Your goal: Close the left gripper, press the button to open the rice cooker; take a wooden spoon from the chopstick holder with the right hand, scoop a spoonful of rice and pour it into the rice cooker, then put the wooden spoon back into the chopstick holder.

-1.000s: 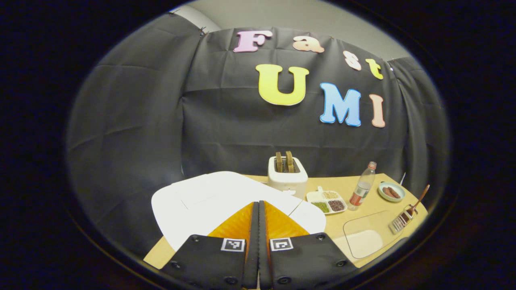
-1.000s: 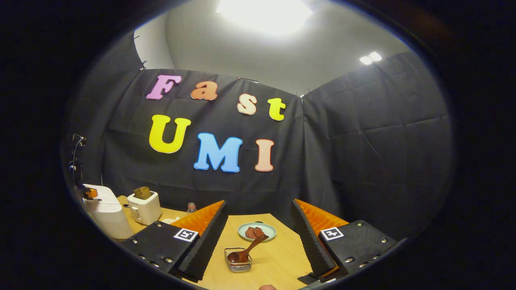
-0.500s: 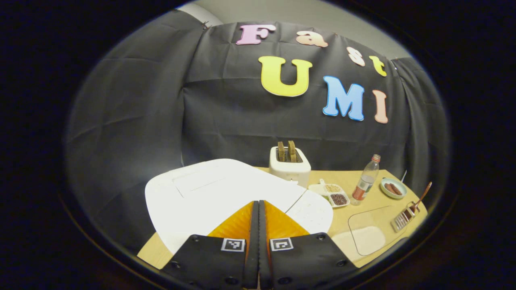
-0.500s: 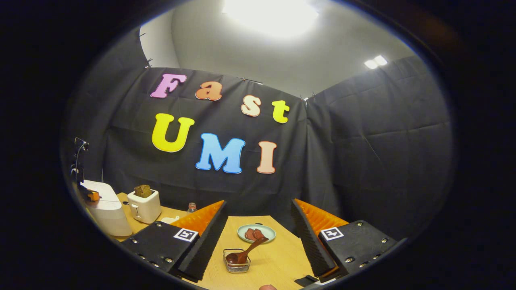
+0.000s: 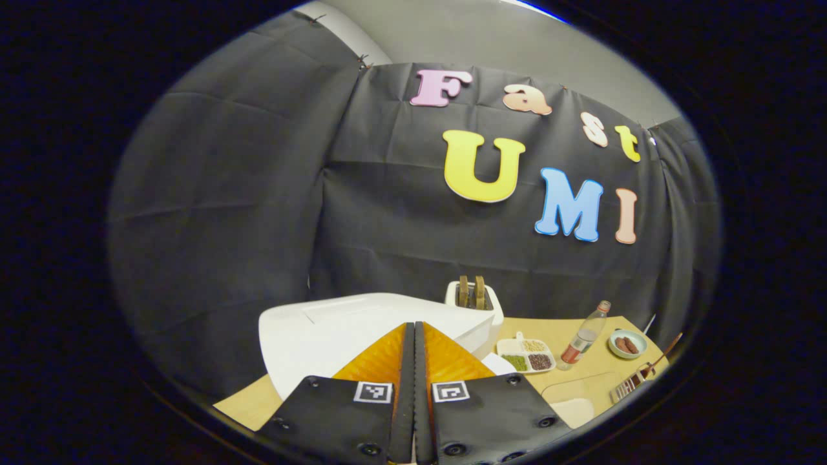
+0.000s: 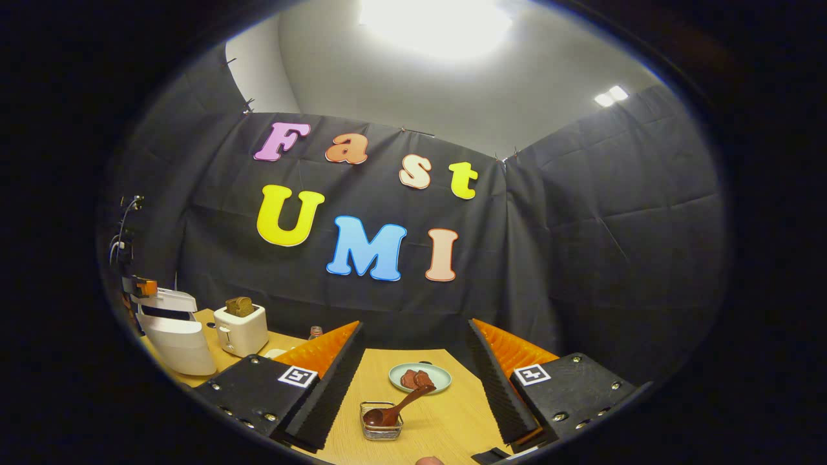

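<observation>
Claw first: my left claw (image 5: 414, 336) has its two fingers pressed flat together with nothing between them, and it sits right at the front of the white rice cooker (image 5: 362, 326), whose lid is tilted up a little; whether the fingertips touch it I cannot tell. From the right gripper view the rice cooker (image 6: 173, 329) stands at the far left of the worktop (image 6: 446, 413) with a dark gap under its raised lid. My right claw (image 6: 413, 381) is spread wide and holds nothing; it hangs above the worktop with the small wire chopstick holder (image 6: 381, 423) low between its fingers. A wooden spoon (image 6: 394, 408) rests in that holder, bowl down, handle leaning up to the right toward a pale plate (image 6: 420, 376) carrying some dark brown pieces. Beside the rice cooker stands a white toaster (image 5: 477, 309) with two slices poking out. To its right lie a divided dish of grains (image 5: 526, 354), a plastic bottle (image 5: 585, 336), and a clear board (image 5: 572, 397) near the worktop's front edge.
</observation>
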`<state>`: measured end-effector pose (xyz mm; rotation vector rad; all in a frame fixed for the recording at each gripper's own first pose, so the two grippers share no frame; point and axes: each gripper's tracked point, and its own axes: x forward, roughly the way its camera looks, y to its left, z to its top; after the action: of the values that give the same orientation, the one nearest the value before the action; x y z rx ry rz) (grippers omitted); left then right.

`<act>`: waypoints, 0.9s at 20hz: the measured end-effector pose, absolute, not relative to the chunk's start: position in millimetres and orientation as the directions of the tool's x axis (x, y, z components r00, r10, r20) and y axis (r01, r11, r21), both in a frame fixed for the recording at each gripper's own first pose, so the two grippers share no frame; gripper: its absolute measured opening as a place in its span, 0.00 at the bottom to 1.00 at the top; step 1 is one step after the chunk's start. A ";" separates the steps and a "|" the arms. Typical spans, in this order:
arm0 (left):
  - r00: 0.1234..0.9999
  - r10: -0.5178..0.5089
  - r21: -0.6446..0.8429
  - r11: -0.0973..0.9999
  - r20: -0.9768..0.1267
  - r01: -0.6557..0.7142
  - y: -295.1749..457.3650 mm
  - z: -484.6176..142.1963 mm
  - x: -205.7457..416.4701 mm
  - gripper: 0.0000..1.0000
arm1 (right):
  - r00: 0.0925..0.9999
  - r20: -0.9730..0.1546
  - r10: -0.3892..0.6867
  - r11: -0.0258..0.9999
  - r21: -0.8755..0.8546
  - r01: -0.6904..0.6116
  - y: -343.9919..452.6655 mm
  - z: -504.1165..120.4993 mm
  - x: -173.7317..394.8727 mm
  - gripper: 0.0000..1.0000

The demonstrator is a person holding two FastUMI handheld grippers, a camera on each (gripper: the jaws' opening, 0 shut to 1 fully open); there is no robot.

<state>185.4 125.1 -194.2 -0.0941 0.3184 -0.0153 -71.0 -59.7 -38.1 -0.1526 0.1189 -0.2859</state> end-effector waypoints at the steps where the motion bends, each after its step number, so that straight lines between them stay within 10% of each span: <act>1: 0.959 -0.010 -0.073 0.997 -0.283 -0.011 127.2 -177.8 185.0 0.10 | 0.952 -0.094 -0.291 0.948 -0.159 0.274 -65.4 -40.0 -69.5 0.95; 5: 0.981 -0.020 -0.080 0.997 -0.193 0.004 113.2 -119.3 164.0 0.18 | 0.955 -0.124 -0.271 0.960 -0.104 0.259 -78.7 -57.3 -59.9 0.95; 10: 0.997 -0.029 -0.106 0.994 -0.067 0.022 89.8 -65.8 130.2 0.99 | 0.953 -0.172 -0.248 0.969 -0.041 0.244 -99.8 -85.4 -40.7 0.95; 18: 0.999 -0.029 -0.033 0.999 -0.026 0.028 55.4 -32.8 74.1 0.96 | 0.922 -0.338 -0.190 0.968 0.093 0.233 -128.1 -164.3 -3.6 0.95</act>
<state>74.1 55.4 -32.8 -0.0327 0.0261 -0.0288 -3.6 -128.1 -164.3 0.1324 0.3337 -0.2176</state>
